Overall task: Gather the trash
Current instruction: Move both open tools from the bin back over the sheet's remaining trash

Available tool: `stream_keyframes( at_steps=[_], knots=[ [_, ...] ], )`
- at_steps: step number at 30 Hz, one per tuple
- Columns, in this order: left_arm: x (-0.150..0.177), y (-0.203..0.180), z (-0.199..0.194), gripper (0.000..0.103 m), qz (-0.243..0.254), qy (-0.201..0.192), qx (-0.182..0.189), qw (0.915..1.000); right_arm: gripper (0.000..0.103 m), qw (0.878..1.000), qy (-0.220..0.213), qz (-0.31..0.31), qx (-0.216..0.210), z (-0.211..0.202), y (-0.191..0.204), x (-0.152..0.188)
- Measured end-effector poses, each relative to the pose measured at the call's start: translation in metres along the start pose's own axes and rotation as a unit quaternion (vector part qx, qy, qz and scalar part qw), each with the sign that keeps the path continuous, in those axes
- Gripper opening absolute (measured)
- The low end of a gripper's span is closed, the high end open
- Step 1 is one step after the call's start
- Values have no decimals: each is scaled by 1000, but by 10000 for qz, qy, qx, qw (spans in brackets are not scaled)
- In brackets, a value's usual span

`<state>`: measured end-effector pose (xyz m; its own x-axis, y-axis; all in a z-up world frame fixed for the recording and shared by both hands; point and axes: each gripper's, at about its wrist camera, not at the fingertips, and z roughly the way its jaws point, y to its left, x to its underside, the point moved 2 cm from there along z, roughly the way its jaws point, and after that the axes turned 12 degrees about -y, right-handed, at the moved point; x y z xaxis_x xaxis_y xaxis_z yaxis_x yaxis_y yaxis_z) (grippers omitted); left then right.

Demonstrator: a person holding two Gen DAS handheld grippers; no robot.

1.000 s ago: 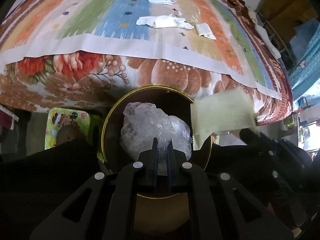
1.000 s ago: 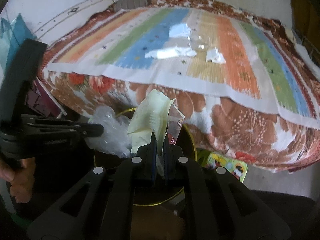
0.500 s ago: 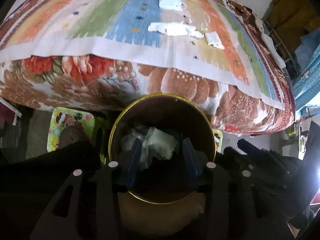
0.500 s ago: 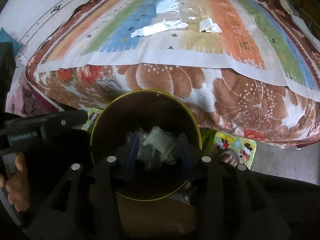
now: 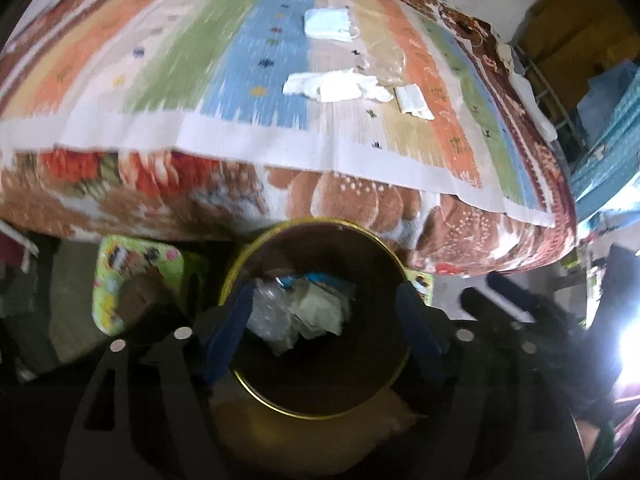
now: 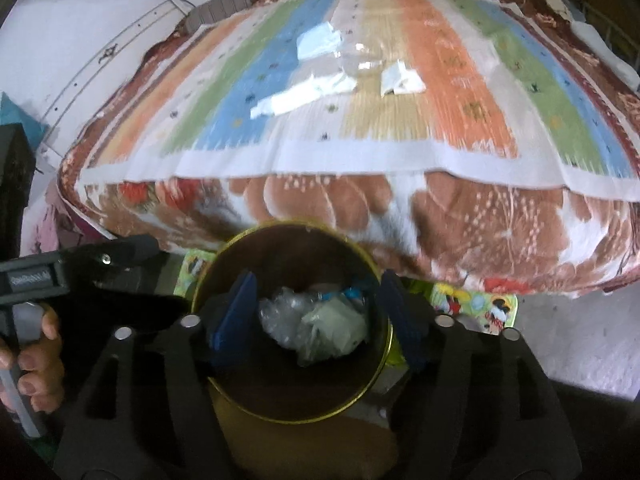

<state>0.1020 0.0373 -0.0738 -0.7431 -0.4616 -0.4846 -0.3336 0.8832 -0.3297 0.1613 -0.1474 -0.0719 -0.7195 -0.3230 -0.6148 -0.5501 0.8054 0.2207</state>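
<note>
Sitting at the bottom of the bin [image 5: 316,396] are a crumpled clear plastic wad [image 5: 268,316] and a pale wrapper [image 5: 320,312], so this looks like the moment just after a drop. Both claws hang over the bin mouth: the left claw [image 5: 324,328] has its blue fingers spread wide, nearly the width of the rim, and holds nothing; the right claw [image 6: 316,320] is spread just as wide and is equally bare.

More trash lies on the bed [image 5: 224,136], toward 12 o'clock from the bin: a long white tissue [image 5: 336,87], a small folded paper [image 5: 414,100] just to its right at 3 o'clock, a clear film [image 5: 386,64] touching the tissue's far end, and a pale blue mask [image 5: 328,26] farther back.

My guess for the next move: lift a claw over the bed edge, reach for the tissue, and pinch it flat against the striped cover [image 6: 440,80].

Little stands in the way; the bed's floral side [image 6: 460,216] rises right behind the bin, so the claw must clear it. A cartoon mat [image 5: 132,280] lies at 9 o'clock on the floor.
</note>
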Motion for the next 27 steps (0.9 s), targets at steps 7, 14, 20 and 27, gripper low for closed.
stream_keyframes(
  at_steps=[7, 14, 20, 27],
  knots=[
    [-27, -7, 6, 87, 591, -211, -424, 9971, 77, 9996, -190, 224, -39, -5, -18, -29],
    [-56, -15, 15, 97, 1177, -381, -570, 9907, 93, 9992, -383, 68, 106, -1, -25, -61],
    [-79, -10, 17, 97, 976, -642, -721, 9905, 94, 9989, -429, -53, 182, 9, -28, -84],
    [-101, -12, 35, 97, 1270, -613, -780, 9869, 94, 9988, -466, -17, 152, 23, -30, -107]
  ],
)
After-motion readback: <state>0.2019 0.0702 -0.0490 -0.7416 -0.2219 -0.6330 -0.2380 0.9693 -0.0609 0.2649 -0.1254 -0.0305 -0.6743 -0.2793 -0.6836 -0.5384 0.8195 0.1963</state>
